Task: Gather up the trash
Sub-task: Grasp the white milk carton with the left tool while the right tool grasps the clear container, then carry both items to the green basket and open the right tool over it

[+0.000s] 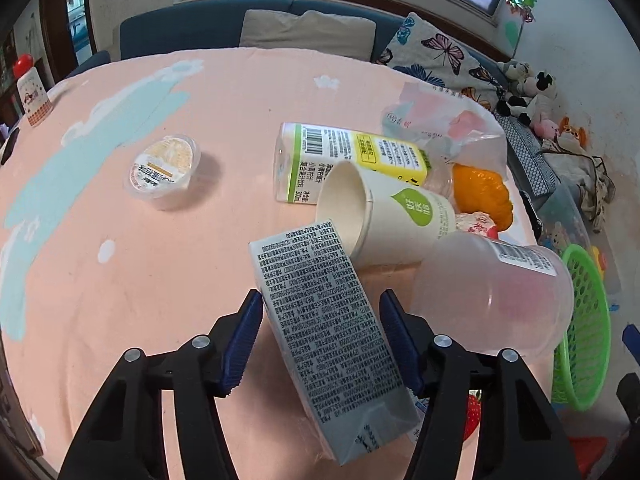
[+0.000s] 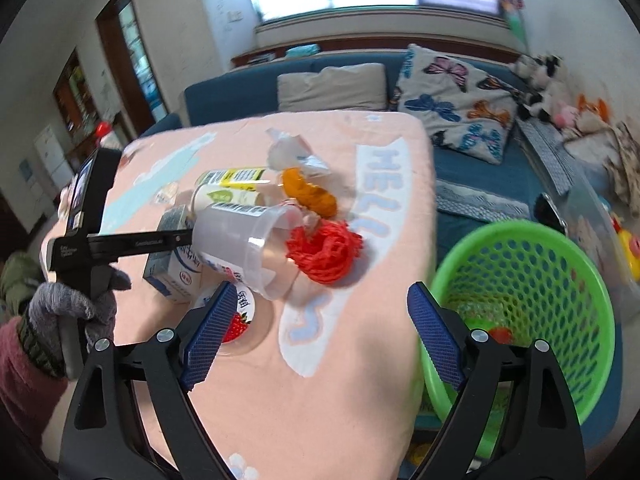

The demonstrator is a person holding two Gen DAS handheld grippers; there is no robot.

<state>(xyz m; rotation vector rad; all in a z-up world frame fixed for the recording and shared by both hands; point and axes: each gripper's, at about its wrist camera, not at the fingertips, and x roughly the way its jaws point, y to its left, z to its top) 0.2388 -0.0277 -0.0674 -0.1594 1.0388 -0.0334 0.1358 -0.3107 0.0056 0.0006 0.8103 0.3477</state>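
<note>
My left gripper (image 1: 320, 336) straddles a grey-and-white milk carton (image 1: 328, 336) lying on the pink tablecloth; its blue pads stand just off the carton's sides, open. Behind it lie a paper cup (image 1: 384, 216), a green-yellow juice bottle (image 1: 348, 156), a clear plastic cup (image 1: 492, 292), an orange net (image 1: 484, 196) and a small pudding cup (image 1: 164, 168). My right gripper (image 2: 316, 336) is open and empty above the table's front right. A red net (image 2: 324, 252), the clear cup (image 2: 244, 244) and a strawberry lid (image 2: 240, 316) lie ahead of it.
A green mesh basket (image 2: 520, 280) stands off the table's right edge with some items inside. A crumpled plastic bag (image 1: 440, 120) lies at the back of the pile. A blue sofa with cushions (image 2: 344, 84) is behind the table. A red-capped container (image 1: 32, 92) stands far left.
</note>
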